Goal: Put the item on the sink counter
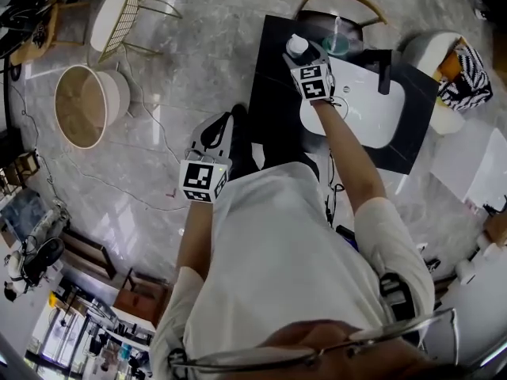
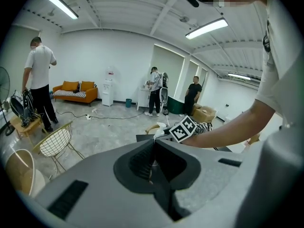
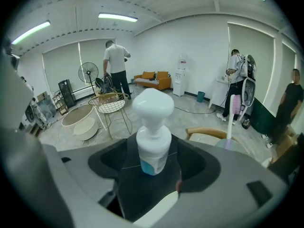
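At 12 o'clock in the head view, the pump bottle (image 1: 297, 46) stands on the black bench (image 1: 273, 77), at 10 o'clock from the sink (image 1: 364, 113). The right gripper (image 1: 304, 60) is around it.

In the left gripper view, the left gripper (image 2: 154, 146) has its fingers closed on nothing; it is not needed.

In the right gripper view, the fingers gape wide and do not pinch the bottle, so it likely stands alone.

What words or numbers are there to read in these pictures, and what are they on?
No word or number can be read in any view.
On the pump bottle: a blue label, but nothing on it is clear enough to read.
On the marker cube: only black and white squares, no letters.
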`<state>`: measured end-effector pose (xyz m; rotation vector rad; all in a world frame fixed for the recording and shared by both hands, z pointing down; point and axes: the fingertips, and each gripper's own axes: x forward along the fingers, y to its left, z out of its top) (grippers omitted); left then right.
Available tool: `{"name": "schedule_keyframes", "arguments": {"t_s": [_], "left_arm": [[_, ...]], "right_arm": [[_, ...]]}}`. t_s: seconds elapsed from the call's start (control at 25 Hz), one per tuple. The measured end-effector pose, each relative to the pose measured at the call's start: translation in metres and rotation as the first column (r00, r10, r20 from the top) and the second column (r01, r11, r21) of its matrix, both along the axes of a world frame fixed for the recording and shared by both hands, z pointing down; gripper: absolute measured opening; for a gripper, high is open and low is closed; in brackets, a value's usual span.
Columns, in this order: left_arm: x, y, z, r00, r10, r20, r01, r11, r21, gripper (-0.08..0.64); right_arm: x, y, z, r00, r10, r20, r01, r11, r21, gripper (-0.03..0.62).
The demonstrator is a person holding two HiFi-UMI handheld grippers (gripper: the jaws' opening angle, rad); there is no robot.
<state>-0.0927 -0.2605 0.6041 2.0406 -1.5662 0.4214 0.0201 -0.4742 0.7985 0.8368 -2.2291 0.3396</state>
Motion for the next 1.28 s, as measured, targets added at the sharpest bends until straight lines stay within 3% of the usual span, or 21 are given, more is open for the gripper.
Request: {"name": "schedule_keyframes", "arguments": {"t_s": [0.36,0.56,0.88,1.28], "left_arm": [[0.011,0.011,-0.016,1.000,-0.003,-0.004,0.003,0.999,0.046,0.005],[0.019,0.018,-0.024,0.999,0.050,-0.013,-0.049,0.996,0.074,0.005],[0.016,0.051,-0.030,0.989,0.141,-0.041,-0.135,0.983,0.123,0.005],[-0.005,0.113,-0.024,0.969,0.239,-0.058,-0.229,0.964,0.134,0.005]], "right_arm": [[0.029,0.029,-0.049,0.998,0.020,0.067,-0.022,0.999,0.027,0.319],[0.045,0.049,-0.081,0.995,0.051,0.087,-0.055,0.997,0.051,0.279],[0.057,0.109,-0.136,0.992,0.076,0.100,-0.089,0.987,0.131,0.176],[0.073,0.196,-0.197,0.971,0.197,0.136,-0.221,0.956,0.191,0.057]]}}
